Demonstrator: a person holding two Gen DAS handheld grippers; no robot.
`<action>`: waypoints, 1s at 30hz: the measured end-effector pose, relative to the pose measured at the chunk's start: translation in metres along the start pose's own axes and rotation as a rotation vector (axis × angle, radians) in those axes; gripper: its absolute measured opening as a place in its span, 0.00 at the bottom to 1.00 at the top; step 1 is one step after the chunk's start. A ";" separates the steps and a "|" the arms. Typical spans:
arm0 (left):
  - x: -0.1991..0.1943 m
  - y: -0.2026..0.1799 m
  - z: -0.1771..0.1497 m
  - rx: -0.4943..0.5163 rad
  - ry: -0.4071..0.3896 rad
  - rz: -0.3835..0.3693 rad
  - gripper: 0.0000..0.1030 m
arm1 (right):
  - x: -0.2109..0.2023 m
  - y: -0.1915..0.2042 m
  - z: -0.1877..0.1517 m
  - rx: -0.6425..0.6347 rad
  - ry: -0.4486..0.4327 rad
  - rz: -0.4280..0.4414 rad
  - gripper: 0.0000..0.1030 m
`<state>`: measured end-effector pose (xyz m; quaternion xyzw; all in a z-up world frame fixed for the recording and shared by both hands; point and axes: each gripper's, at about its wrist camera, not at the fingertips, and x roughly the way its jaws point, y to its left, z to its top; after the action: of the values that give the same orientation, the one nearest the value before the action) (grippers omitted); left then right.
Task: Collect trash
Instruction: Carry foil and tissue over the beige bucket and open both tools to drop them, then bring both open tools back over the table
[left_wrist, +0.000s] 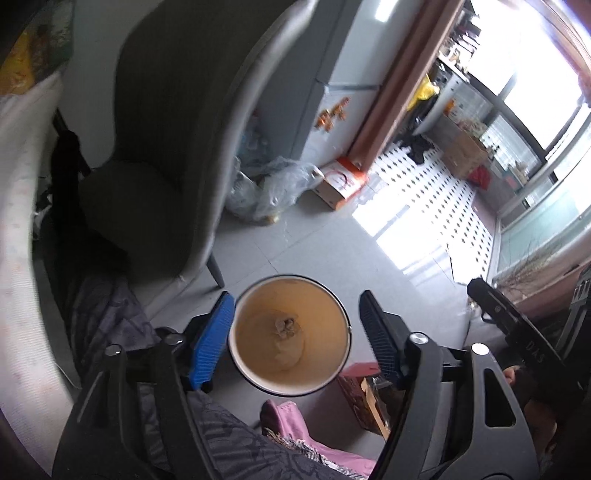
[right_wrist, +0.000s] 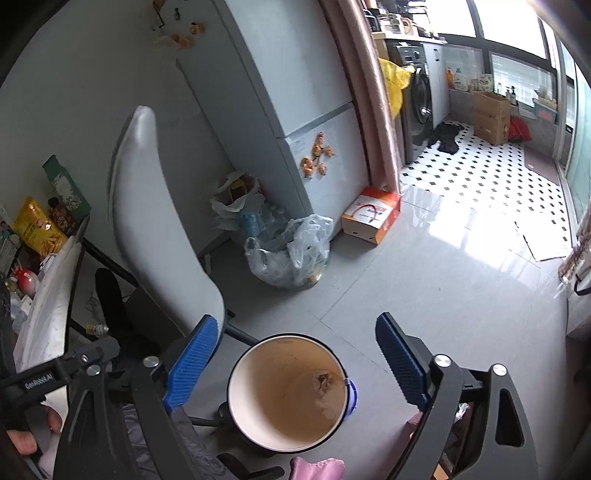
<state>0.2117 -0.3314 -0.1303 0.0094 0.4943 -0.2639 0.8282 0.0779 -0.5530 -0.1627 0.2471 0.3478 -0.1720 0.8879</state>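
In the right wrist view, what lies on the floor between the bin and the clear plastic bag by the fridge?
Nothing: in the right wrist view, only bare grey floor tiles lie between the bin and the clear plastic bag.

Grey tiled floor (right_wrist: 424, 295) under bin (right_wrist: 288, 391)

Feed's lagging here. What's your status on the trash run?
Left hand-held gripper open, right hand-held gripper open, both empty. Bin below, scrap at its bottom. Nothing blocking the bin mouth.
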 end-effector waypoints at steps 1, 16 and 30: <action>-0.007 0.005 0.000 -0.005 -0.013 0.007 0.71 | -0.002 0.004 0.000 -0.015 -0.009 0.002 0.91; -0.131 0.085 -0.019 -0.174 -0.280 0.156 0.93 | -0.028 0.119 -0.012 -0.176 -0.031 0.147 0.93; -0.218 0.161 -0.073 -0.337 -0.450 0.325 0.94 | -0.070 0.219 -0.039 -0.298 -0.086 0.215 0.93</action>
<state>0.1430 -0.0792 -0.0270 -0.1077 0.3276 -0.0381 0.9379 0.1129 -0.3427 -0.0681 0.1412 0.3028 -0.0334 0.9420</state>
